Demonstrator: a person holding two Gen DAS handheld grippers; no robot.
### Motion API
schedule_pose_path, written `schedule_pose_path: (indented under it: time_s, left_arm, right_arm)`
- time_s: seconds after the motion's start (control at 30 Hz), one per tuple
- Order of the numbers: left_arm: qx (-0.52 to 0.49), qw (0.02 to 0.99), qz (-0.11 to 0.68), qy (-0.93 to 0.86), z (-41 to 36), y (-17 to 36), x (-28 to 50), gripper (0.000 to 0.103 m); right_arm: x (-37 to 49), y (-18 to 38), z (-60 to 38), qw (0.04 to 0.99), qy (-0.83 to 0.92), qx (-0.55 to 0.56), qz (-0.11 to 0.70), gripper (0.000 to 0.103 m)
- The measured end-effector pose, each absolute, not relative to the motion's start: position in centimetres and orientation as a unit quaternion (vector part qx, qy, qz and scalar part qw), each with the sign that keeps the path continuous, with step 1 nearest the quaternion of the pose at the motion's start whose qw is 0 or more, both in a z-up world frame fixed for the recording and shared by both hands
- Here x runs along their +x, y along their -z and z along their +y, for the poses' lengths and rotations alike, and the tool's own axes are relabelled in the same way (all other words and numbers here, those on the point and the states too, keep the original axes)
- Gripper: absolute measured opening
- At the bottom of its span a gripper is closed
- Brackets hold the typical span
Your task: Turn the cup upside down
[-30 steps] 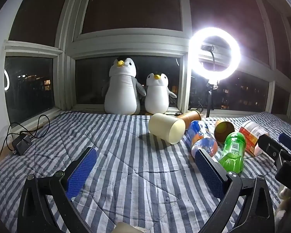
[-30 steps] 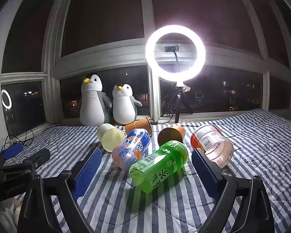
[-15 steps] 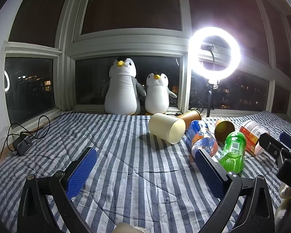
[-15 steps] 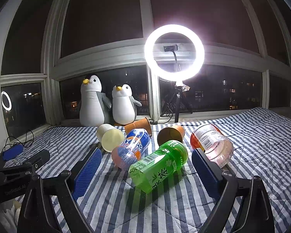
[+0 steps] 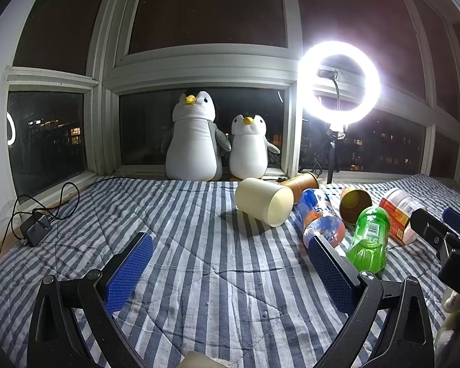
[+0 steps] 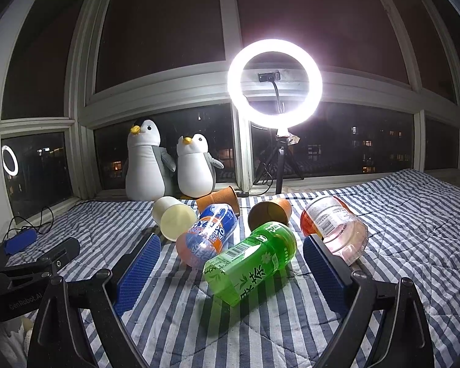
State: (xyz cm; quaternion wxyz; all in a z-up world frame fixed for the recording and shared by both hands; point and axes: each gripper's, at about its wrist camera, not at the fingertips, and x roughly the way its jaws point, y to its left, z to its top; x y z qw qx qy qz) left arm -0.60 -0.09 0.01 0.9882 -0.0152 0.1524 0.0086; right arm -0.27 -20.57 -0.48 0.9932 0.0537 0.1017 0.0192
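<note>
cream-coloured cup (image 5: 264, 201) lies on its side on the striped blanket (image 5: 199, 270), its round end facing the camera, just left of the blue-labelled bottle (image 5: 320, 219). behind it a brown cup (image 5: 300, 182) also lies tipped, near two plush penguins (image 5: 193, 141) at the window. left gripper (image 5: 230, 271) hovers short of the cup, jaws wide apart, holding nothing. right gripper (image 6: 231, 271) has jaws spread wide too, empty, with the green bottle (image 6: 251, 263) lying between them.
</note>
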Motion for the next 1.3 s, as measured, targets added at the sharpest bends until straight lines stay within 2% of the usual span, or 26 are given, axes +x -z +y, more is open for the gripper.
schedule_pose_path:
  time_s: [1.3]
  left_arm:
    - [-0.01,0.988,0.155,-0.008,0.02,-0.01,-0.59,0.103]
  right_arm:
    - [-0.18,0.51,-20.74,0.993,-0.019,0.056,0.106,0.094]
